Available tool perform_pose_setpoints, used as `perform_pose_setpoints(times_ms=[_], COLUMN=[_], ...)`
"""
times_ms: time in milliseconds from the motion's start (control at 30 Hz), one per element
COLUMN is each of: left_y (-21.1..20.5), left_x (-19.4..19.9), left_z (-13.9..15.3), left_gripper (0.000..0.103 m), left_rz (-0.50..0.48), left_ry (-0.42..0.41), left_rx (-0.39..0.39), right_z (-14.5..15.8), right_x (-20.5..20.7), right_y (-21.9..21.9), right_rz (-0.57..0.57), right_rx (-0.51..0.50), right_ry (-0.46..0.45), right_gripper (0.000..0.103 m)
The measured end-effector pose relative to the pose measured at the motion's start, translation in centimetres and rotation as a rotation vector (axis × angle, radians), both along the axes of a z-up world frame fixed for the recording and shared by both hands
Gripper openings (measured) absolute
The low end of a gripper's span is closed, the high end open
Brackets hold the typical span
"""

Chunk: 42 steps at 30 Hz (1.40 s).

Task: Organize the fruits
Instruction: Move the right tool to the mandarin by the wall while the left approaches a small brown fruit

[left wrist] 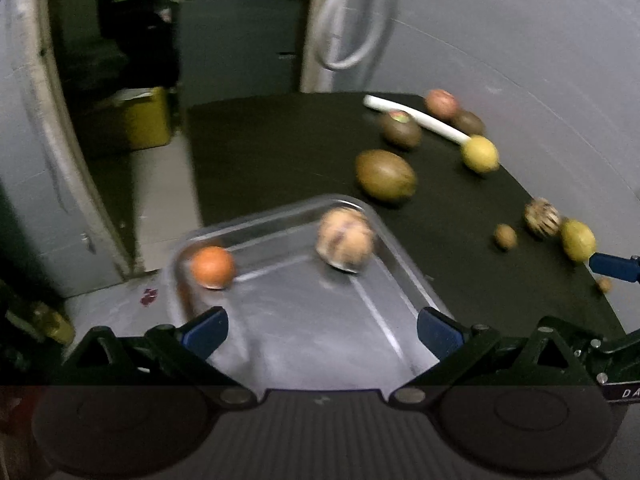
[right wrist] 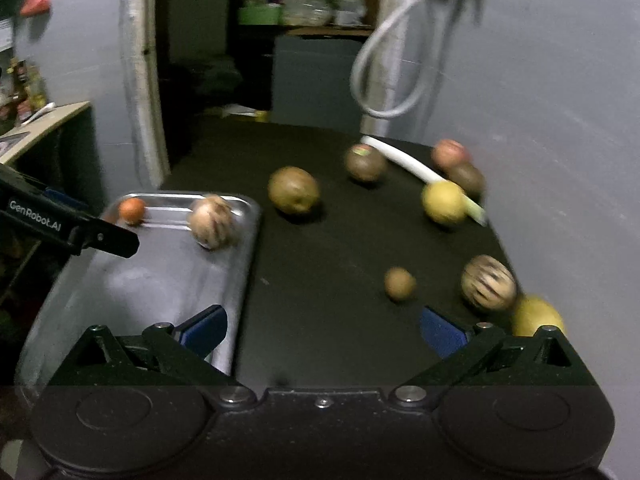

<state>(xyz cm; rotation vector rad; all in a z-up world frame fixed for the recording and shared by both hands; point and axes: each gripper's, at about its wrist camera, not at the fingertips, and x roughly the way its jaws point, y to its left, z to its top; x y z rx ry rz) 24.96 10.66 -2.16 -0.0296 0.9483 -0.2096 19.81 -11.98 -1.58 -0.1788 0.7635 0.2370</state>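
A metal tray (left wrist: 304,320) (right wrist: 160,280) sits at the left end of the black table and holds an orange fruit (left wrist: 212,267) (right wrist: 132,210) and a pale netted fruit (left wrist: 346,243) (right wrist: 212,221). My left gripper (left wrist: 322,334) is open and empty above the tray. My right gripper (right wrist: 323,330) is open and empty over the black mat beside the tray. Loose on the mat lie a brown fruit (left wrist: 385,175) (right wrist: 294,190), a stickered brown fruit (left wrist: 400,129) (right wrist: 365,162), a yellow fruit (left wrist: 480,154) (right wrist: 444,202), a second netted fruit (left wrist: 542,217) (right wrist: 488,282) and a small brown fruit (left wrist: 505,236) (right wrist: 399,283).
A white stalk (left wrist: 416,118) (right wrist: 420,168) lies at the back with a reddish fruit (left wrist: 441,104) (right wrist: 450,153) and a dark fruit (left wrist: 468,122) (right wrist: 468,178). Another yellow fruit (left wrist: 578,240) (right wrist: 536,316) sits at the right edge by the grey wall. The table's left edge drops to the floor.
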Motion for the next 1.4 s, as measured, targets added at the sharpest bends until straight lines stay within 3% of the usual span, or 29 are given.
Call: perform_pose_setpoints(times_ms=[433, 800, 1100, 1400], left_y=[-10.7, -20.6, -29.0, -34.9], left_x=[-0.6, 0.3, 0.7, 0.7], left_z=[-1.3, -2.4, -4.2, -6.1], left_gripper=[0.102, 0.102, 0.102, 0.102], left_rz=[-0.319, -0.582, -0.748, -0.839], left_ry=[0.035, 0.025, 0.031, -0.019], left_rx=[0.002, 0.004, -0.028, -0.036], right_z=[-0.7, -3.6, -5.5, -6.8], right_x=[-7.7, -12.5, -13.8, -12.8], right_y=[-8.0, -12.8, -15.6, -17.2], right_rz=[-0.356, -0.698, -0.867, -0.94], right_rx=[0.022, 0.047, 0.078, 0.096], right_ry=[0.001, -0.008, -0.052, -0.104], right_gripper=[0.102, 0.102, 0.1, 0.088])
